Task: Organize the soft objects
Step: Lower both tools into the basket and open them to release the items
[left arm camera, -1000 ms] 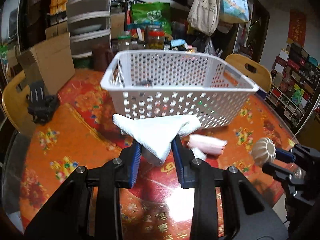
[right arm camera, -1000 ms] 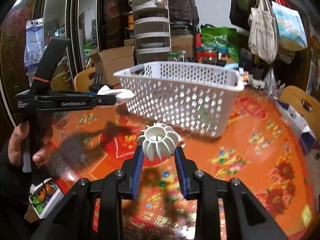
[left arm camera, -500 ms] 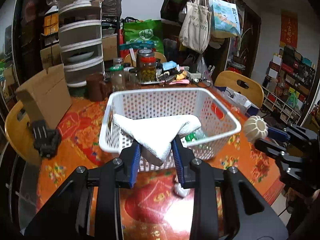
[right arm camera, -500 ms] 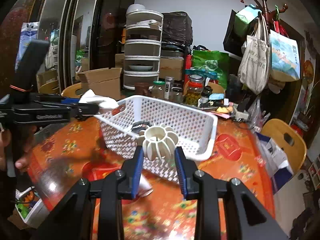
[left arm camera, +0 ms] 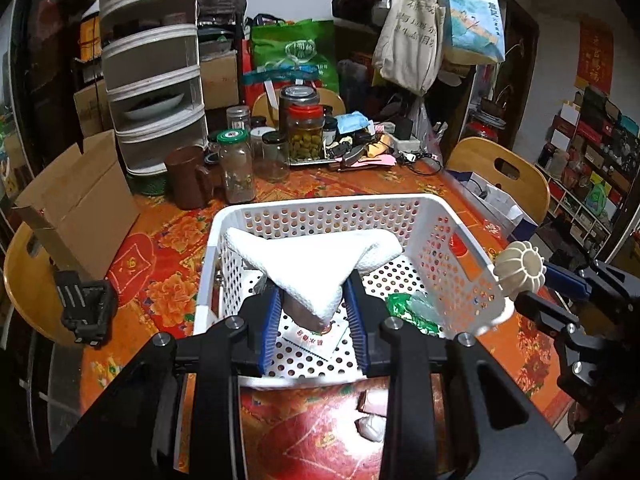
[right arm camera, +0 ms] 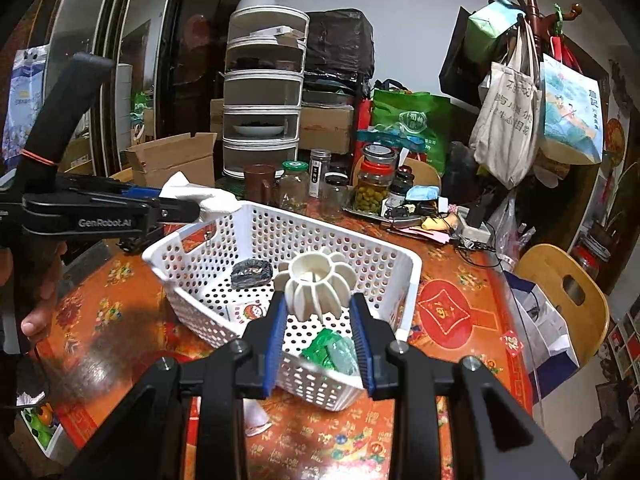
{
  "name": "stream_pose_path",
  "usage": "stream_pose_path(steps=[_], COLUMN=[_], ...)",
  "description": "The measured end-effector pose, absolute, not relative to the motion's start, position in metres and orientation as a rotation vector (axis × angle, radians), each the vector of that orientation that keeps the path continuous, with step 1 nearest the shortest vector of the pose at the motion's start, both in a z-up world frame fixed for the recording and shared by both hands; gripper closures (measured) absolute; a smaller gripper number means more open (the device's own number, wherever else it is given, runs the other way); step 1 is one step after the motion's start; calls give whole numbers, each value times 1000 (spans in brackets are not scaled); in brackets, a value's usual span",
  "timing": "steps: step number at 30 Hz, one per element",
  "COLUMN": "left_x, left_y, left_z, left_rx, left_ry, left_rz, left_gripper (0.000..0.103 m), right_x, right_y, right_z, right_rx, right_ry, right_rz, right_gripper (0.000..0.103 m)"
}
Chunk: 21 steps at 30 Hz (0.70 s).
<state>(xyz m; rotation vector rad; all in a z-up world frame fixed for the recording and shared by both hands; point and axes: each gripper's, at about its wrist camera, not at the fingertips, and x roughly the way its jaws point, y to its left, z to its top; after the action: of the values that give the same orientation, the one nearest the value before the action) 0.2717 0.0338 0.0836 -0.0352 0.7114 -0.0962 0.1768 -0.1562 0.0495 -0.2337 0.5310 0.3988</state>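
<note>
My left gripper (left arm camera: 314, 320) is shut on a folded white cloth (left arm camera: 316, 264) and holds it above the inside of the white perforated basket (left arm camera: 436, 208). My right gripper (right arm camera: 320, 320) is shut on a cream ribbed ball (right arm camera: 318, 286) over the basket's near corner (right arm camera: 404, 264). The ball also shows at the right of the left wrist view (left arm camera: 520, 268). The basket holds a green packet (right arm camera: 330, 354), a dark pouch (right arm camera: 252, 274) and a printed sachet (left arm camera: 318, 340). A pink soft item (left arm camera: 374, 404) and a white one (left arm camera: 372, 428) lie on the table in front of the basket.
The red flowered table (right arm camera: 460, 312) carries jars (left arm camera: 306, 132), a brown mug (left arm camera: 190, 178) and clutter at the back. A cardboard box (left arm camera: 76, 204) and a black object (left arm camera: 86, 312) stand at the left. Wooden chairs (left arm camera: 508, 172) surround the table.
Both grippers have risen and moved forward, from low in front of the basket to above its opening. Each still holds its object.
</note>
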Motion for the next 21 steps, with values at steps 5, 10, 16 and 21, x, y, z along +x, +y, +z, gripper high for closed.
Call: stream_pose_path(steps=[5,10,16,21], left_x=[295,314,337,359], left_y=[31,27,24,24], left_z=[76,69,54,41], left_rx=[-32,-17,-7,-12], left_ry=[737,766,817,866], left_rz=[-89,-84,-67,-55], left_gripper=[75,75,75,75], right_x=[197,217,242,262], right_y=[-153,-149,-142,-134], right_z=[46,41,31,22], right_rx=[-240,-244,-250,-264], right_ry=[559,588,634,675], right_rz=[391,384,375,363], right_gripper=[73,73,73,73])
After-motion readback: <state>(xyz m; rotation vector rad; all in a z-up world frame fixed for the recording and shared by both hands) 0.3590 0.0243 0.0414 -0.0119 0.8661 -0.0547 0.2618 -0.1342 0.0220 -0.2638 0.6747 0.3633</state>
